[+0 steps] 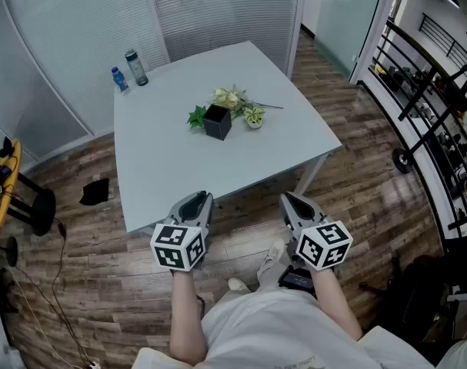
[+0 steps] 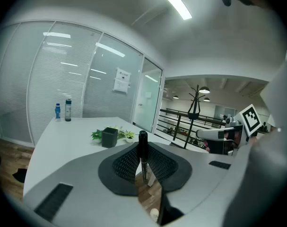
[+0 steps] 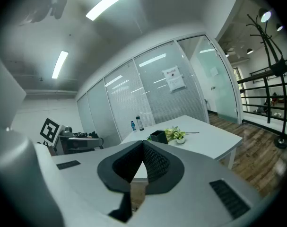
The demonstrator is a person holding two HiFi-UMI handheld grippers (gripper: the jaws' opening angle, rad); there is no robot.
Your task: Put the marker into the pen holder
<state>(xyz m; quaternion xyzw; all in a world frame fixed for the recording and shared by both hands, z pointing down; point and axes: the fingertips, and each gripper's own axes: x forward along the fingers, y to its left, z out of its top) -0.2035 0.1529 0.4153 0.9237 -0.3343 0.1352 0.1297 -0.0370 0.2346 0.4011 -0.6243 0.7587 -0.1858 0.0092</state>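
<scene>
A black marker stands upright between the jaws of my left gripper, which is shut on it. In the head view the left gripper hovers just off the near edge of the white table. The black square pen holder sits mid-table, well beyond both grippers; it also shows as the pen holder and the pen holder. My right gripper is beside the left, off the table edge. The right gripper has its jaws pressed together with nothing between them.
Small green plants and a little pot surround the pen holder. Two bottles stand at the table's far left corner. Glass walls lie behind, a black railing to the right, a stool at left on the wood floor.
</scene>
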